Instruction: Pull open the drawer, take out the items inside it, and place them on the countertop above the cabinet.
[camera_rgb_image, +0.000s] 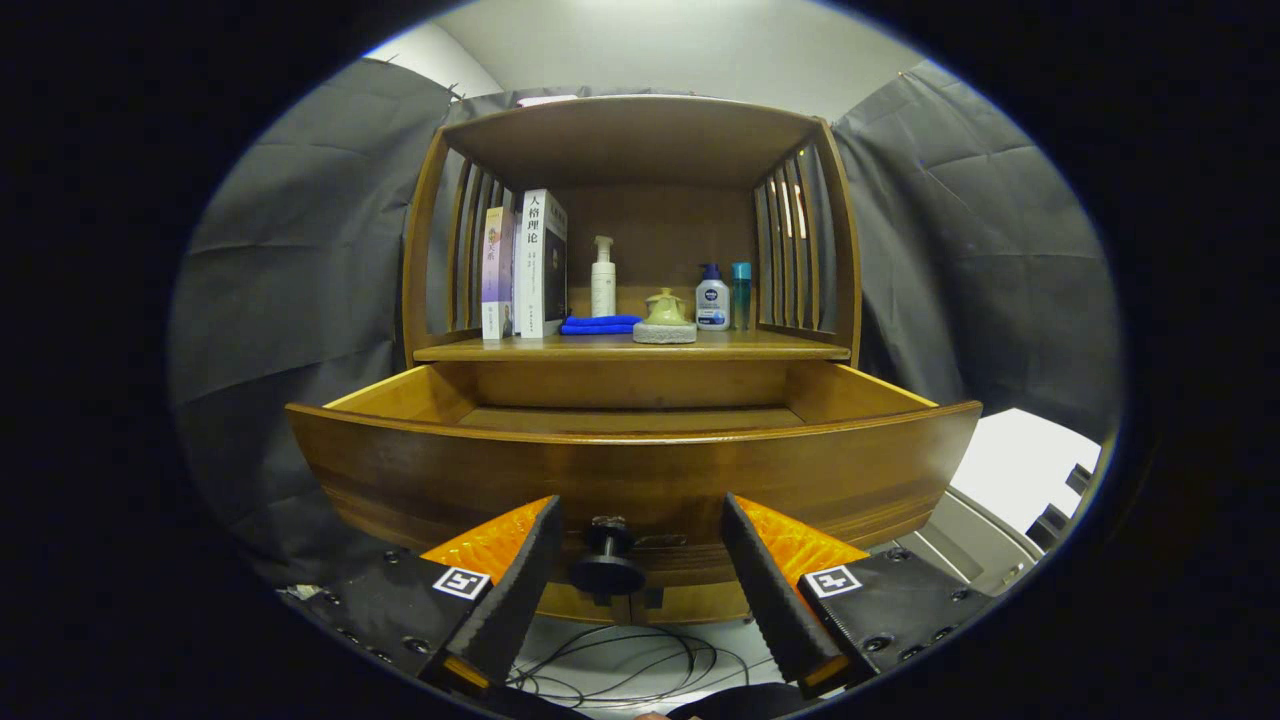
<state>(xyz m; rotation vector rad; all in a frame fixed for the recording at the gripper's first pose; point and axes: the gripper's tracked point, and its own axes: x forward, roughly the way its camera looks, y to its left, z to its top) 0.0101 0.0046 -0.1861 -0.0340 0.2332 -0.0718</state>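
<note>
The wooden drawer (630, 470) stands pulled out from the cabinet, its curved front facing me. Its dark round knob (606, 560) sits between my two fingers, which stand apart on either side without touching it. My gripper (640, 520) is open, with black pads and orange backs. The drawer's inside is mostly hidden behind its front; I see only bare wood at its back. The countertop (630, 347) lies above the drawer.
On the countertop stand two books (525, 265), a white pump bottle (603, 277), a folded blue cloth (598, 324), a green ceramic piece (665, 318) on a grey pad, and two small bottles (722, 297). Cables (620, 670) lie on the floor below.
</note>
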